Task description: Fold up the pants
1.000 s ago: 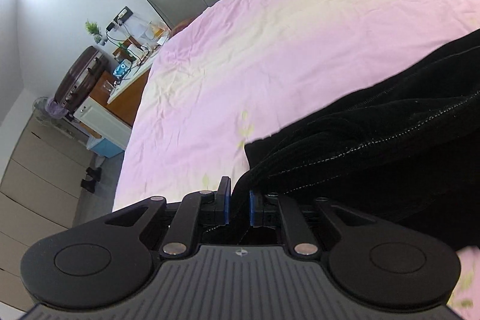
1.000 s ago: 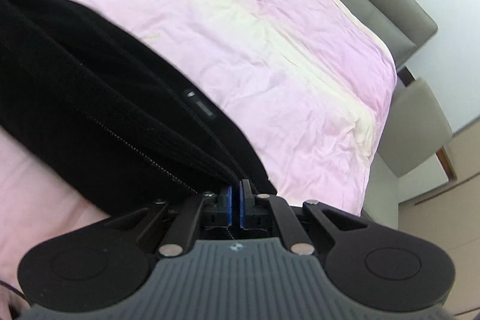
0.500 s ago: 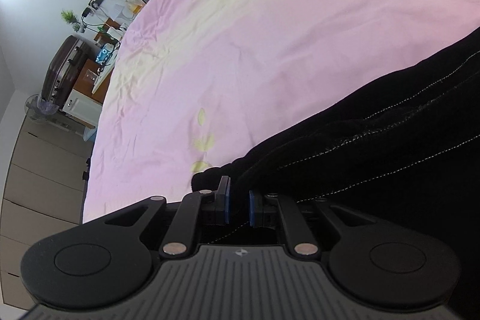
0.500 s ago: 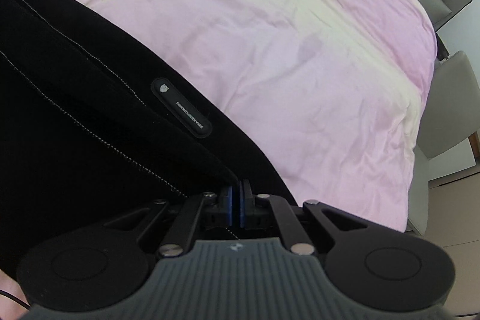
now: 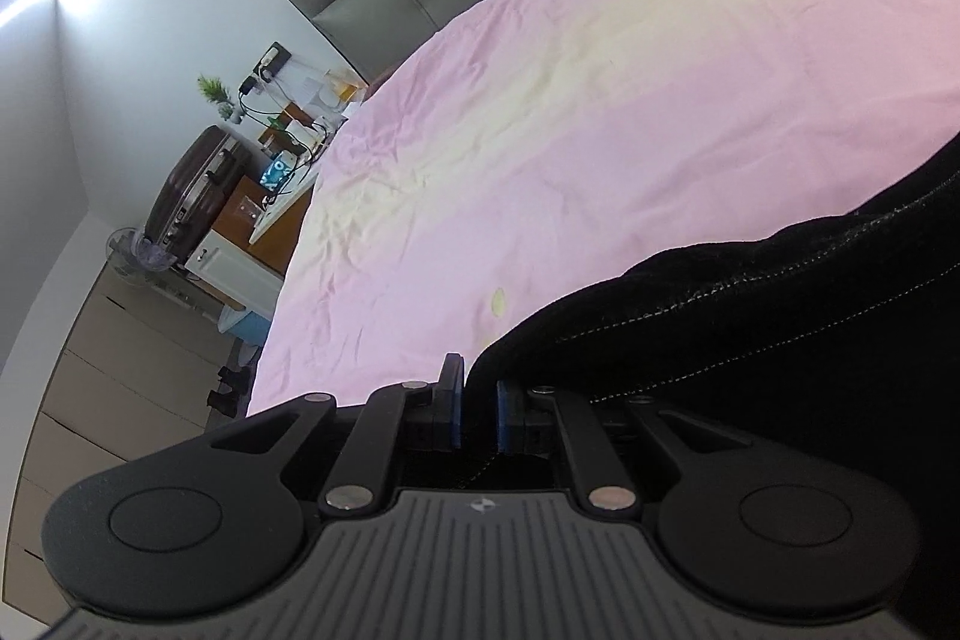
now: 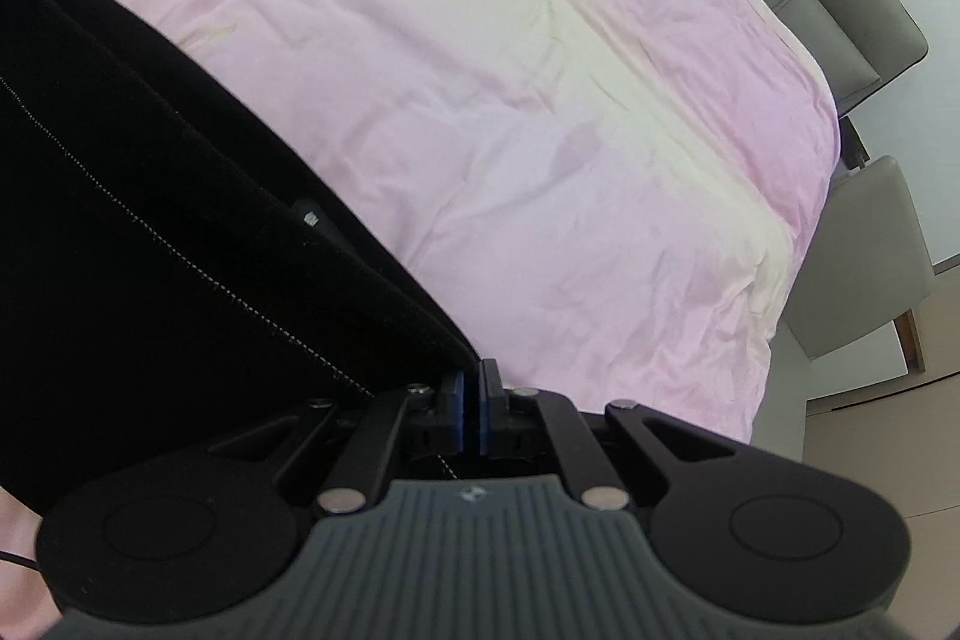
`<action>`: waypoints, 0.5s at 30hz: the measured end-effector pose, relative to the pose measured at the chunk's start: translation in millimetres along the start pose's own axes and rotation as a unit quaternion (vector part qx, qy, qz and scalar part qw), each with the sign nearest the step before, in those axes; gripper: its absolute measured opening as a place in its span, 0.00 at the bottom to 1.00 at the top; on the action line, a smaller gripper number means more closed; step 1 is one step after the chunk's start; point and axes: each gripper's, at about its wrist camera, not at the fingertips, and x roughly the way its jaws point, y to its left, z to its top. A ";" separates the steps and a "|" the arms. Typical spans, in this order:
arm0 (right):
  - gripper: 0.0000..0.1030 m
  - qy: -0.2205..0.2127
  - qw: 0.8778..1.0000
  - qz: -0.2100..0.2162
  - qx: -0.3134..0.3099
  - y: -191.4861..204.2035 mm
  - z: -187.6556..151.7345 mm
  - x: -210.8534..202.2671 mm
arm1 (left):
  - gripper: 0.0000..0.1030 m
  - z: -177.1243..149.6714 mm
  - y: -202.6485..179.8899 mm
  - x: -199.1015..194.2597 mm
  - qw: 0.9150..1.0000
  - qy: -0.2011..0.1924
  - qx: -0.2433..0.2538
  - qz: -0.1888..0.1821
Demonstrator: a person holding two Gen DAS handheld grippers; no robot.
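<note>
Pants (image 5: 750,334) gripped at both ends by left claw (image 5: 474,412) and right claw (image 6: 472,415), raised over bed (image 6: 540,100); next, fold to be laid flat

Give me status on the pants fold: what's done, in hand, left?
Done: black pants look doubled, stitched layers stacked. In hand: left gripper and right gripper each clamp a pants edge, fabric stretched over the pink bedcover. Left: lay it down, release, and probably another fold; the final shape isn't visible.
</note>
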 end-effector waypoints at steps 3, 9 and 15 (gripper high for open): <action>0.00 0.009 1.000 -0.015 0.007 -0.7 15.0 9.9 | 0.11 16.2 -1.0 13.1 1.000 0.002 -0.015 0.005; 0.00 0.056 0.998 -0.017 -0.006 19.7 28.5 59.8 | 0.11 28.7 -29.3 63.5 0.999 0.040 -0.002 -0.002; 0.03 0.074 0.997 -0.008 0.005 24.3 32.6 85.2 | 0.24 20.8 -41.8 92.7 0.998 0.055 0.015 -0.016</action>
